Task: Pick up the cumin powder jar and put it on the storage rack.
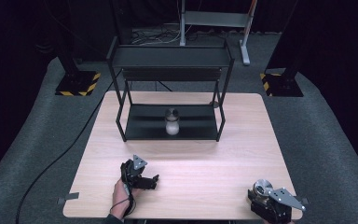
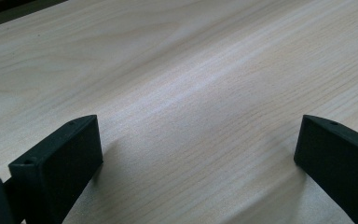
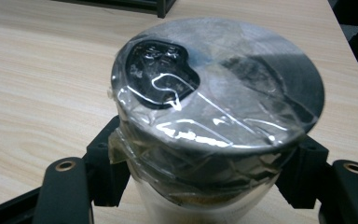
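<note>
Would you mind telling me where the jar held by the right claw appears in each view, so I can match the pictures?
High view: the jar sits at the bottom right, near the table's front right corner, in the right claw.
Left gripper view: not in it.
Right gripper view: the jar is at the centre, clamped between the black jaws.
Shared landmark: the light wooden table.
</note>
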Demonstrator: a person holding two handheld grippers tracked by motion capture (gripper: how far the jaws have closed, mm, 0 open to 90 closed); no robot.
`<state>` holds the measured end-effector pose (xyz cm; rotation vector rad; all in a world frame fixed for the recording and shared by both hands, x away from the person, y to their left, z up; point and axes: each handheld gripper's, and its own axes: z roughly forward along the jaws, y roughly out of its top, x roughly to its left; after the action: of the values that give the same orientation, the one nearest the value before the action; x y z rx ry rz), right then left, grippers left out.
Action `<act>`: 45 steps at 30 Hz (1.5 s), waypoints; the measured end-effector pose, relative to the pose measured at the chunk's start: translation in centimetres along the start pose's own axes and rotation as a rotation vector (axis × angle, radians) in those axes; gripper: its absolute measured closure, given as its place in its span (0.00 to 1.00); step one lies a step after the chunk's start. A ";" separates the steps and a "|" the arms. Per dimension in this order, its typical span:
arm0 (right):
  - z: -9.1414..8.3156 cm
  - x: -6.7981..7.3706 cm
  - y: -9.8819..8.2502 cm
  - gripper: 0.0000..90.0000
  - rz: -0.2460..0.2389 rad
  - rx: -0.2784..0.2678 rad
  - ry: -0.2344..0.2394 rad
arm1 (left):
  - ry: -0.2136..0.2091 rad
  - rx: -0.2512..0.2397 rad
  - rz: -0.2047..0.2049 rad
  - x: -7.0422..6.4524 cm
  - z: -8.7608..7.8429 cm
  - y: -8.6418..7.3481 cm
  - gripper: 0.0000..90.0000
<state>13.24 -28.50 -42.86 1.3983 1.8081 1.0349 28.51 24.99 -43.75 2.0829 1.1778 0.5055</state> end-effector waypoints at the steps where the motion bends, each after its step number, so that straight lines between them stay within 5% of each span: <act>1: -0.1 -0.1 0.0 0.33 0.003 -0.007 0.003 | 0.002 -0.001 0.001 0.0 0.0 0.0 0.00; 15: -0.5 0.3 1.3 0.33 -0.030 -0.027 0.019 | 0.002 -0.002 0.002 -0.1 0.0 0.0 0.00; 45: 1.6 0.9 4.7 0.33 -0.108 -0.038 0.070 | -0.004 0.001 0.001 0.0 0.0 0.0 0.00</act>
<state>16.58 -26.71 -39.61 1.2416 1.8823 1.0684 28.54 25.03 -43.74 2.0847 1.1753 0.5014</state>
